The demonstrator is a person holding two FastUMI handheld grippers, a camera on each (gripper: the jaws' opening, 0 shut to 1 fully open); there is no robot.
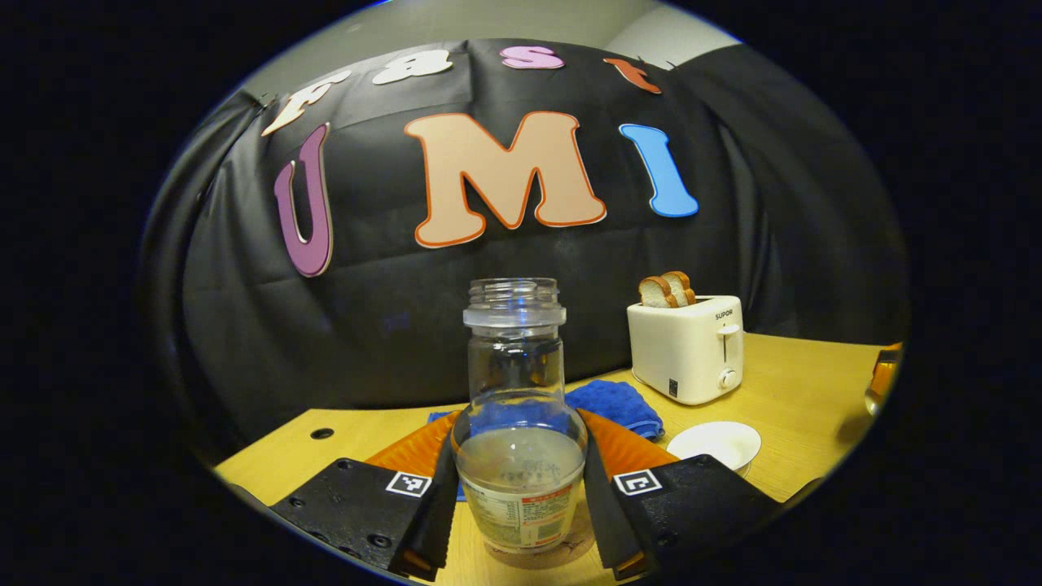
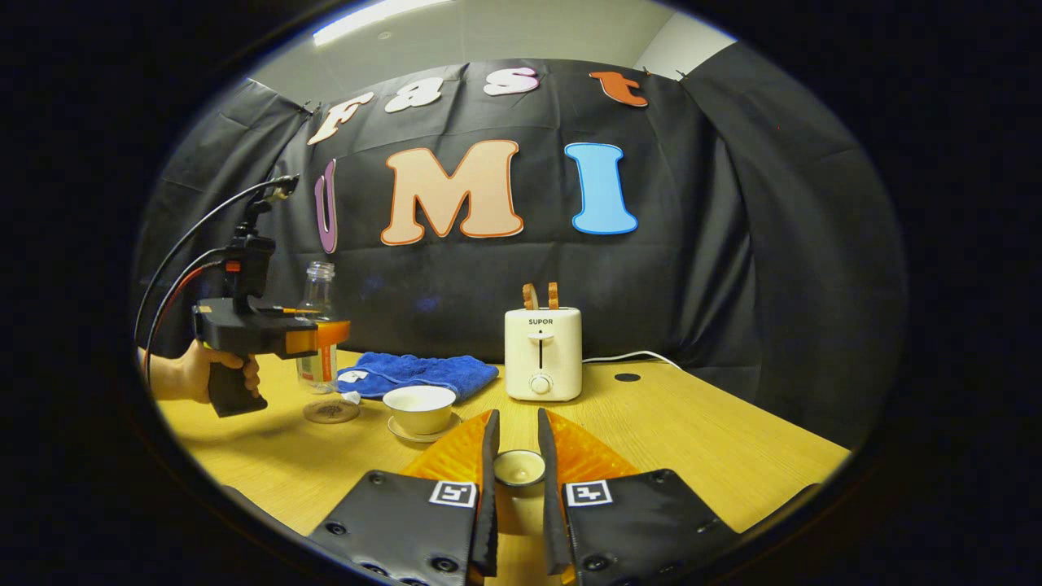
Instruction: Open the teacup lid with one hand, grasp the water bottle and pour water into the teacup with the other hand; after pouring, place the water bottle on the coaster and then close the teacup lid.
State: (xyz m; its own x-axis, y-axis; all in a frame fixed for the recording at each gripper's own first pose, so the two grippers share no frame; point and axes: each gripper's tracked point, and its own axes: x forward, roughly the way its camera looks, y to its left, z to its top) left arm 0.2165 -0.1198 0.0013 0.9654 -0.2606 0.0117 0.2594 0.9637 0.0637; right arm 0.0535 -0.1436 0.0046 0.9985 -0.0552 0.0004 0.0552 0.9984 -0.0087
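Clear plastic water bottle (image 1: 521,423), uncapped and part full, is clamped low on its body between the left gripper (image 1: 519,496) fingers; long axis is upright, mouth up. In the right gripper view the bottle is seen held above the small round coaster (image 2: 330,411), which lies straight below it, base apparently not yet touching. White open teacup (image 2: 419,407) on its saucer sits just beside the coaster, toward the right gripper (image 2: 518,480). That gripper is narrowly closed on the small white teacup lid (image 2: 519,467). Judged next: bottle lowered straight down, kept vertical.
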